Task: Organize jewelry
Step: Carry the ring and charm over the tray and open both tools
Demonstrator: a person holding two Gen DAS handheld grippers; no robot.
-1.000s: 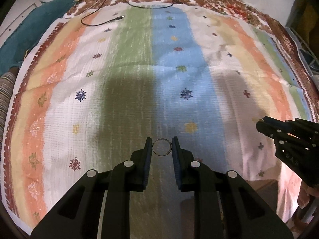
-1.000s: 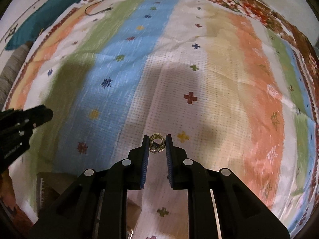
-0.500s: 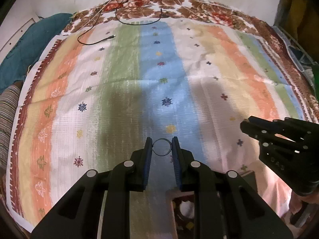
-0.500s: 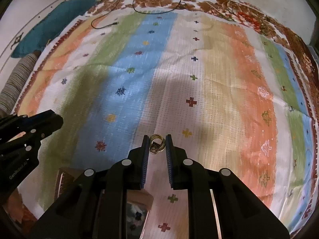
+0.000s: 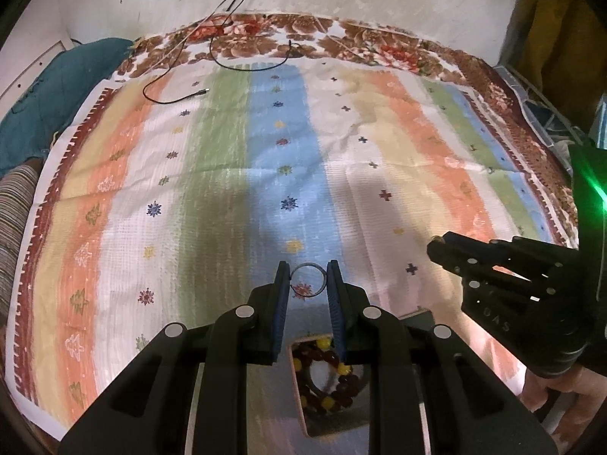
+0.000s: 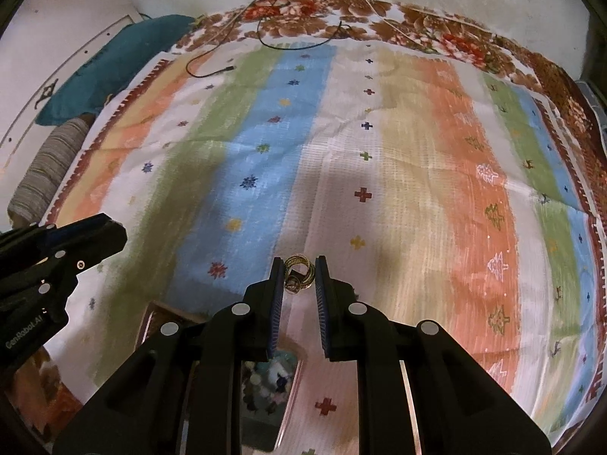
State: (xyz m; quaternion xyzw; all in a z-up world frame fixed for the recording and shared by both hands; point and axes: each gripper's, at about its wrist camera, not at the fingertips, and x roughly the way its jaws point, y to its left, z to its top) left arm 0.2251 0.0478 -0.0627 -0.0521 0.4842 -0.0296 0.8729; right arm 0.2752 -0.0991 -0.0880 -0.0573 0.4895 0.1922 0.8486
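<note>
Holding both pieces over the striped cloth point(image 5: 212, 174), you have each gripper clamped on jewelry. The left gripper point(image 5: 308, 280) pinches a thin silver ring point(image 5: 308, 280) edgewise between its pads; the right gripper point(image 6: 299, 273) pinches a gold ring cluster point(image 6: 299, 273). Treat both as light, rigid, smooth metal: they will likely slip or twist if pressure eases, so keep the hold across the widest part of the band. Directly below the left fingers lies a tray compartment with a beaded bracelet point(image 5: 334, 379); the right view shows another compartment point(image 6: 271, 383). Compared with a second earlier, both hands sit higher above the cloth, and these compartments have entered view.
</note>
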